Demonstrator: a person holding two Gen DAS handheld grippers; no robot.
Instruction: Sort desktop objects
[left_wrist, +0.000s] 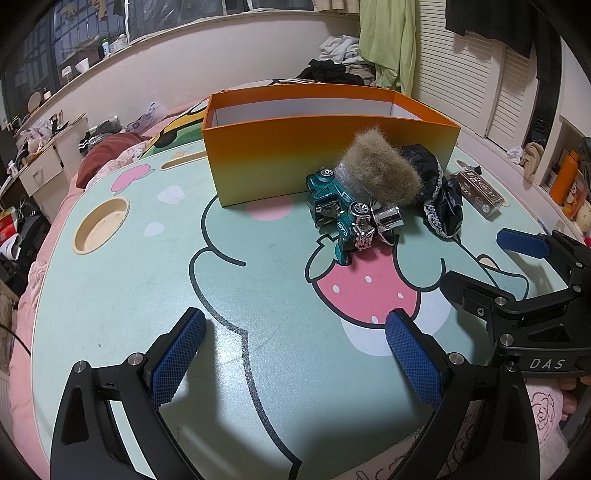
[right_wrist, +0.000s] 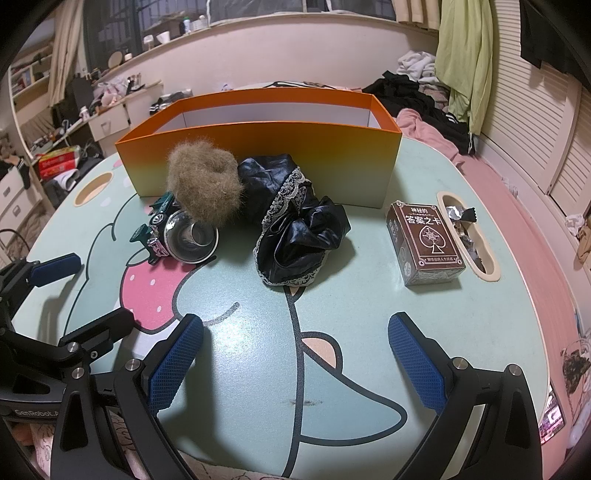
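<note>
Item 1, table (right_wrist: 461, 332): a mint-green top printed with a cartoon and a pink strawberry, filling the middle and lower part of both frames. A broad bare stretch is lying open between the gripper fingers and the clutter above them. Its right edge is curving down the right side of the right wrist view, with pink bedding beyond.

Item 2, orange box (left_wrist: 295, 155): open-topped, white inside, standing upper centre in both views, its front wall facing the cameras.

Item 3, furry scrunchie (right_wrist: 203, 184): tan, sitting just before the box's front wall, resting on the objects below it.

Item 4, teal toy car (left_wrist: 332, 206): lying overturned, wheels up, at the centre of the left wrist view, touching the scrunchie.

Item 5, black lace-trimmed cloth (right_wrist: 295, 236): crumpled, centre of the right wrist view, beside the scrunchie.

Item 6, brown card box (right_wrist: 424, 243): sitting centre right, apart from the cloth, just beside an oblong recess (right_wrist: 487, 271) near the table's right edge.

Item 7, left gripper (left_wrist: 295, 350): blue-padded fingers spread wide at lower centre, gripping nothing.

Item 8, right gripper (right_wrist: 295, 354): likewise gaping wide and empty, hovering over bare tabletop.
</note>
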